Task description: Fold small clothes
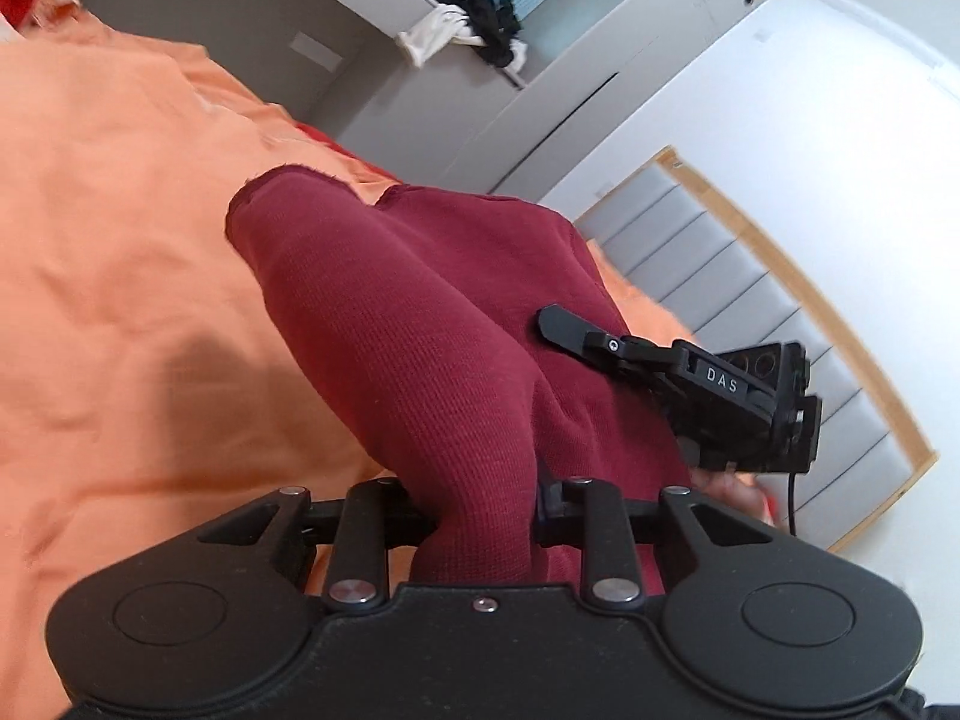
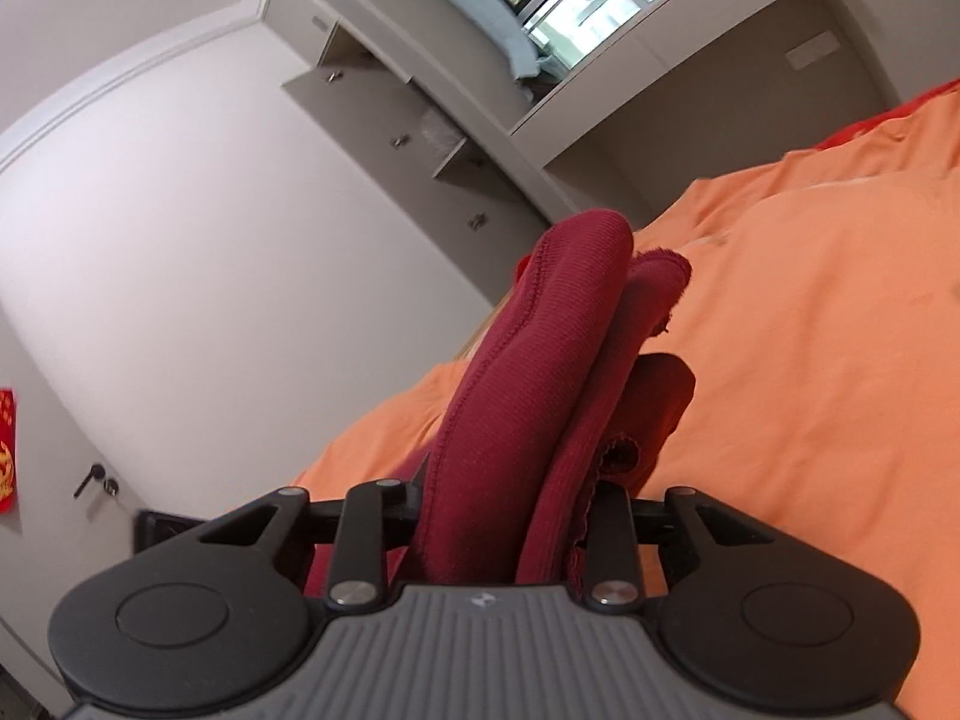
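Note:
A dark red knitted garment (image 1: 420, 324) is held up above the orange bed cover (image 1: 120, 252). My left gripper (image 1: 480, 516) is shut on a bunched fold of it; the fingers are hidden by the cloth. My right gripper (image 1: 555, 321) shows in the left wrist view at the garment's right side, its black finger against the cloth. In the right wrist view the right gripper (image 2: 510, 516) is shut on thick folded layers of the same red garment (image 2: 528, 360), which rise over the orange bed (image 2: 780, 360).
A grey padded headboard (image 1: 750, 276) with a wooden frame stands to the right. A grey cabinet holds dark and white clothes (image 1: 468, 24) on top. White wardrobes, an open drawer unit (image 2: 420, 138) and a door with a handle (image 2: 90, 480) line the walls.

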